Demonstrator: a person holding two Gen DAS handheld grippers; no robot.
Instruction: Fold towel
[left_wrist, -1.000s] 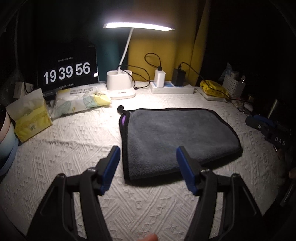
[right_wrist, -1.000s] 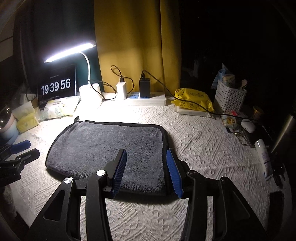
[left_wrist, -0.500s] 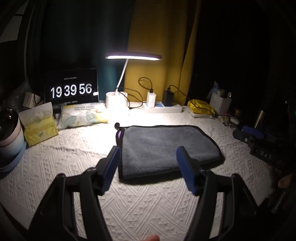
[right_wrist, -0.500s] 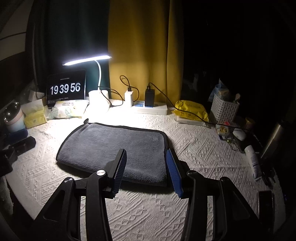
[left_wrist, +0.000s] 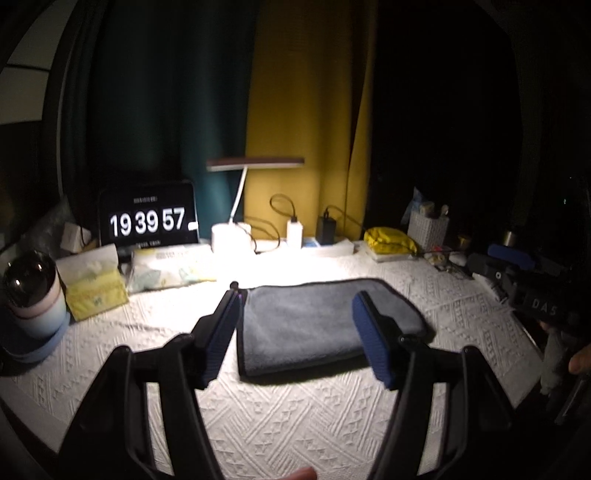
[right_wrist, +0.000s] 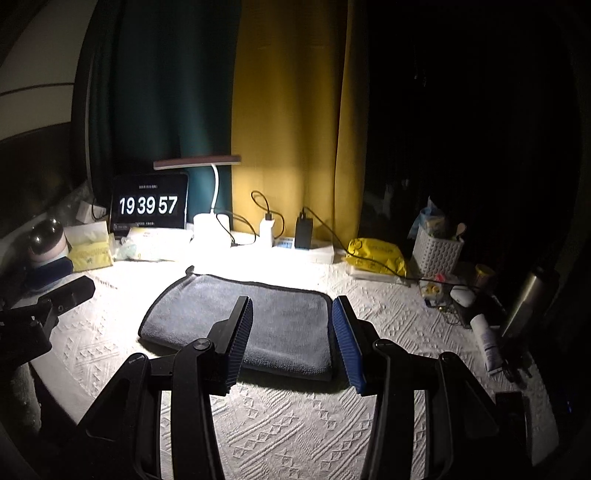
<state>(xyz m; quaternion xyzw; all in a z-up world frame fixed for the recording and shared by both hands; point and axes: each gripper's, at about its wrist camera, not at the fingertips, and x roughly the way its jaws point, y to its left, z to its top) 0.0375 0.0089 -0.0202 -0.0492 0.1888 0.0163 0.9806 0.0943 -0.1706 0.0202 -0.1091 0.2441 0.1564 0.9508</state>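
A grey towel (left_wrist: 325, 321) with a dark hem lies folded flat in a rectangle on the white textured tablecloth (left_wrist: 295, 413); it also shows in the right wrist view (right_wrist: 266, 325). My left gripper (left_wrist: 295, 332) is open and empty, held above and in front of the towel's near left part. My right gripper (right_wrist: 291, 332) is open and empty, held above the towel's near right corner. Neither touches the towel. The right gripper's body shows at the right edge of the left wrist view (left_wrist: 517, 273), and the left gripper's body at the left edge of the right wrist view (right_wrist: 48, 302).
Along the back stand a clock screen (left_wrist: 147, 218), a lit desk lamp (left_wrist: 236, 229), a power strip with chargers (left_wrist: 317, 243), tissue packs (left_wrist: 96, 288), a yellow pack (left_wrist: 391, 240) and a white basket (right_wrist: 436, 251). A tube (right_wrist: 487, 343) and a metal flask (right_wrist: 528, 299) lie at the right.
Both grippers have pulled back and up from the towel, which looks smaller and farther now. The jaws stay open. The clock went from 19 39 56 to 19 39 57.
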